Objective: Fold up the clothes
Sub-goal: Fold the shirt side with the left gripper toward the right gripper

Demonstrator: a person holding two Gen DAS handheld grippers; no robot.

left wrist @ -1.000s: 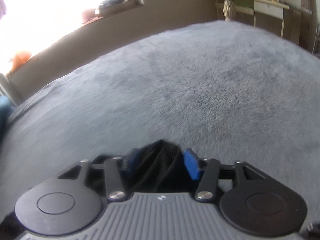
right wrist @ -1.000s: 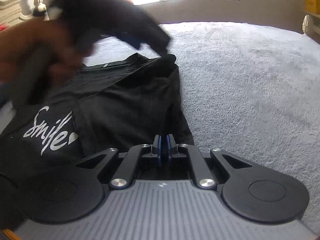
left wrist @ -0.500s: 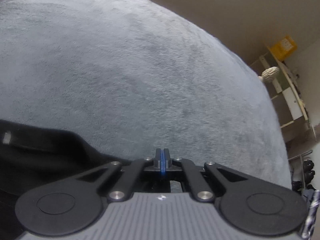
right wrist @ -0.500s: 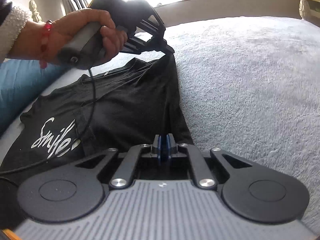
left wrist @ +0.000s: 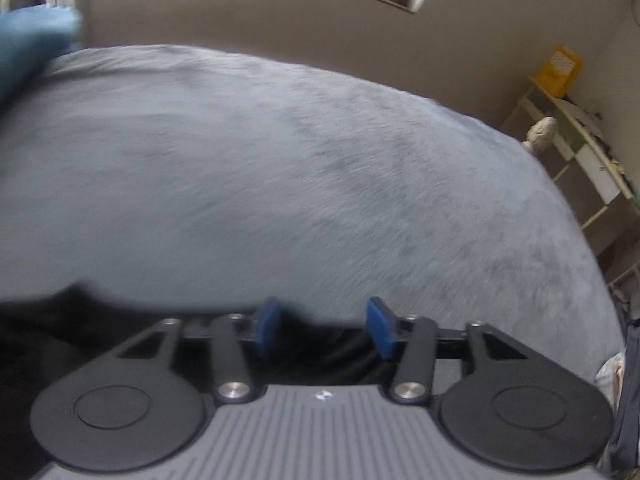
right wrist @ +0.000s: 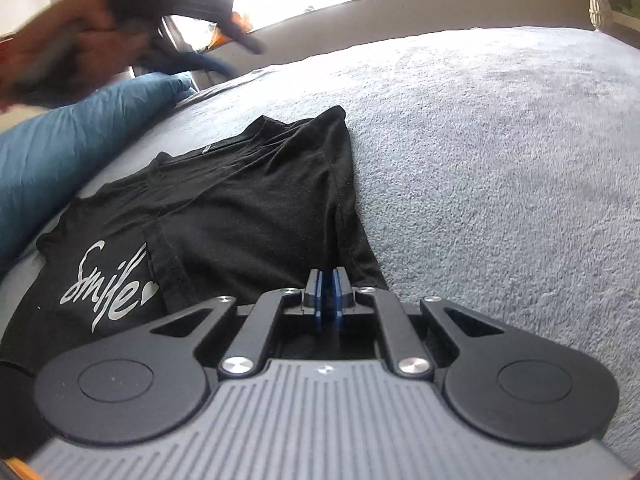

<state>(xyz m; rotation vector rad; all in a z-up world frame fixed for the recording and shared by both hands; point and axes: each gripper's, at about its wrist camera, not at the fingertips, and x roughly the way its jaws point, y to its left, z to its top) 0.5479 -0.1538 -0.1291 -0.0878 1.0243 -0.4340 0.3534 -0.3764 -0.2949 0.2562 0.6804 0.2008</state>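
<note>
The black T-shirt [right wrist: 248, 208] is spread on the grey blanket [right wrist: 500, 168], its long axis running from 6 toward 11 o'clock away from the right gripper [right wrist: 328, 292], whose jaws are pressed together on the near hem. The left gripper [left wrist: 325, 326] is opening, dark cloth lying below its blue pads but not pinched; in the right wrist view it is seen lifted at 10 o'clock. The far corner at 12 o'clock is judged nearer to it.

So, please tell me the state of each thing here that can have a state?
black T-shirt: flat on the bed, one side folded over, "Smile" print showing.
right gripper: shut on the T-shirt's near edge.
left gripper: jaws opening, lifted clear, nothing gripped.
blue pillow: lying beside the T-shirt.
</note>
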